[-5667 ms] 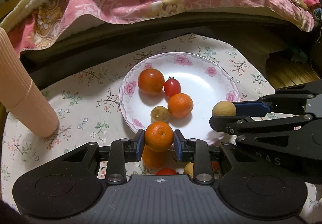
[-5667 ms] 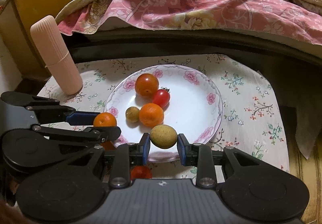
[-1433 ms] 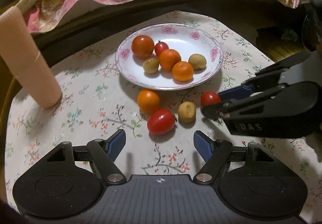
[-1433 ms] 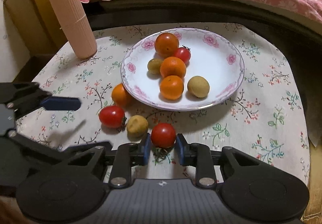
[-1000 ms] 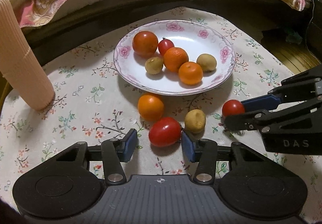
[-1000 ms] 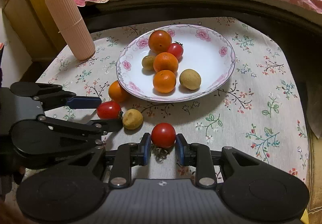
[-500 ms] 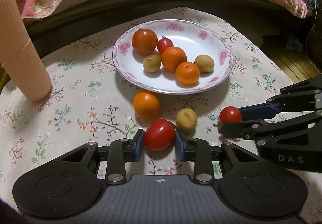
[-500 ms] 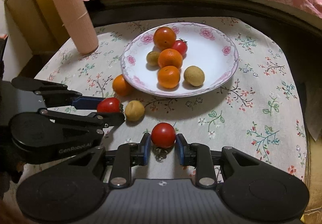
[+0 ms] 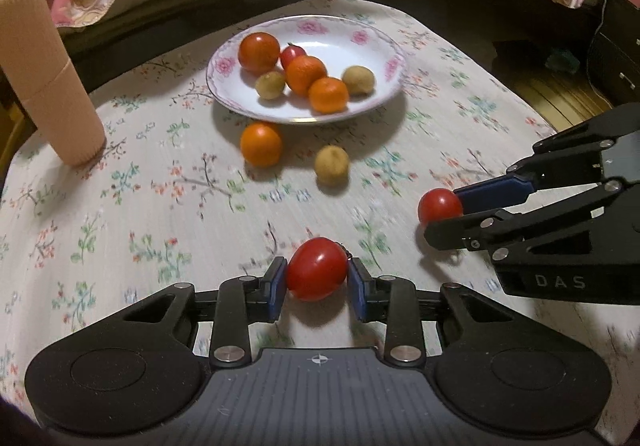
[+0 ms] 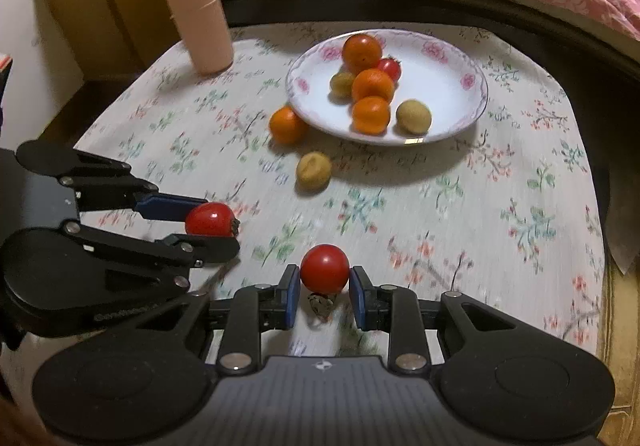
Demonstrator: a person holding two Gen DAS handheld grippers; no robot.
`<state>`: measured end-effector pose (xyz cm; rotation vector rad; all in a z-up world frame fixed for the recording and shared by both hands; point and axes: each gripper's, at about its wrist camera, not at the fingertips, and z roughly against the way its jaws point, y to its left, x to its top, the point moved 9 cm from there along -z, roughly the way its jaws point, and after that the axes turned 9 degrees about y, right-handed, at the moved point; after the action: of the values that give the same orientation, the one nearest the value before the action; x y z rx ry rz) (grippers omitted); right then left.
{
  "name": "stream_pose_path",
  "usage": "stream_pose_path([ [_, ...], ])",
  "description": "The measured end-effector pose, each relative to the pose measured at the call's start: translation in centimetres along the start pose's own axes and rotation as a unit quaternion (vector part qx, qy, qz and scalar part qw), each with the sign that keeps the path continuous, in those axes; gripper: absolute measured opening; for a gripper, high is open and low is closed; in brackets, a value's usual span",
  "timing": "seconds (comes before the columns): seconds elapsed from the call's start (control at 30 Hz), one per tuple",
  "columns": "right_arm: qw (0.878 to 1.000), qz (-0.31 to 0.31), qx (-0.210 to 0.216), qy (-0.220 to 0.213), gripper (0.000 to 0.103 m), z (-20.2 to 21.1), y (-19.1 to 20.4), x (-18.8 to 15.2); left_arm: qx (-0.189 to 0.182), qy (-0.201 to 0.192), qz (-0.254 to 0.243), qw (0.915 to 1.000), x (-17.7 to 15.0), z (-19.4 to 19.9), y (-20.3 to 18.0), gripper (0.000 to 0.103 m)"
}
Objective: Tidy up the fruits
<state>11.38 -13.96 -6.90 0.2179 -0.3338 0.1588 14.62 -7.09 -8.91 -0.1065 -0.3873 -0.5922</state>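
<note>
Both grippers — left gripper (image 9: pixel 317 284) and right gripper (image 10: pixel 324 293) — each clamp a tomato; squeezing harder could burst the soft skin.

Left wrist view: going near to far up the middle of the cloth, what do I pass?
Left gripper shut on the red tomato → loose brown fruit → loose orange → flowered plate holding fruit.

Both tomatoes, the oval tomato (image 9: pixel 317 274) and round tomato (image 10: pixel 324 268), now lifted off the tablecloth.
</note>
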Motion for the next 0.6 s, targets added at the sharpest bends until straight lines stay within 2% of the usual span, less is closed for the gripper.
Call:
stream_pose_path([
  [0.37,1.0,0.019,-0.009,0.022,0.03,1.1,2.9,-4.7,0.003,0.018,-0.005,0.9998,-4.2,1.4,-1.6,0.041],
  [0.6,0.999,0.012,-0.02,0.03,0.03,0.8,3.1,-6.1,0.009,0.016,-0.015,0.9997,-5.7,1.4,-2.2,0.043],
])
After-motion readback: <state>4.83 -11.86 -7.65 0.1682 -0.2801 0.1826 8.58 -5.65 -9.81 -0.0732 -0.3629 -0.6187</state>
